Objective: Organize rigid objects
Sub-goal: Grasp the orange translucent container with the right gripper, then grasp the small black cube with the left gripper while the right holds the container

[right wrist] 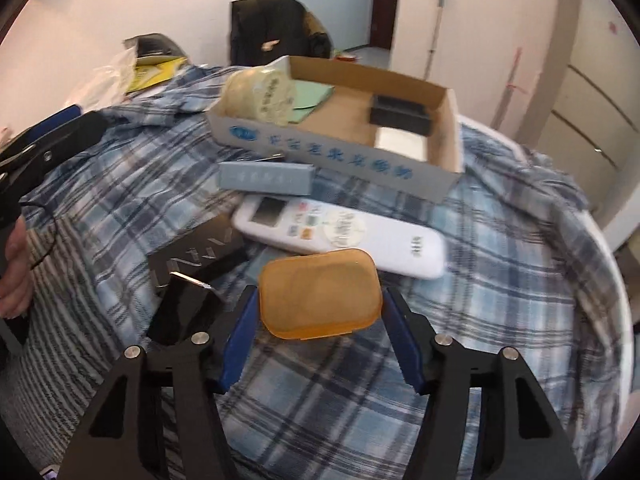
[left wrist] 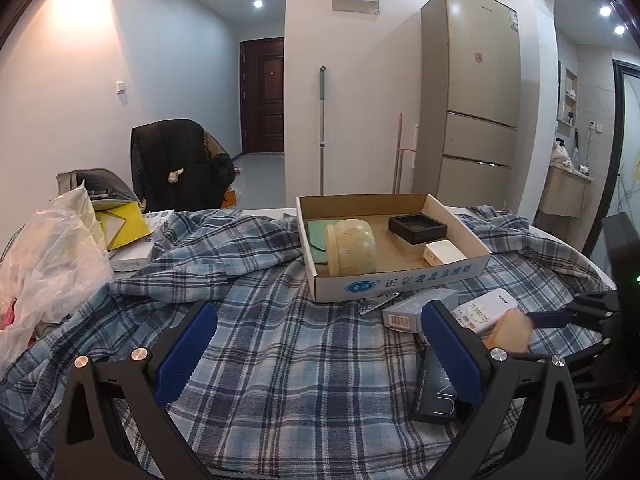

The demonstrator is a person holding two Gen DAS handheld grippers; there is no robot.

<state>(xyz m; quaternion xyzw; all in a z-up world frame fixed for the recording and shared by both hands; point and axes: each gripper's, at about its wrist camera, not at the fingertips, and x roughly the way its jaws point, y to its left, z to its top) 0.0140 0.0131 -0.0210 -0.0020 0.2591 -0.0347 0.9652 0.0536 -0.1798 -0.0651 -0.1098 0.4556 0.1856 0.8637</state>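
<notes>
From the left wrist, the left hand-held gripper (left wrist: 316,344) is hovering spread wide over the plaid cloth (left wrist: 280,360), with the cardboard box (left wrist: 400,276) lying beyond it.

From the right wrist, the right hand-held gripper (right wrist: 316,316) is pinching an orange case (right wrist: 318,292) between its pads, just in front of the white remote (right wrist: 340,232).

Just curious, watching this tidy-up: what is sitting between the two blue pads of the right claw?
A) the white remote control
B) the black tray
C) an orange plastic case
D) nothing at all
C: in the right wrist view the orange plastic case fills the gap of the right claw, while the white remote control lies beyond it on the plaid cloth.
</notes>
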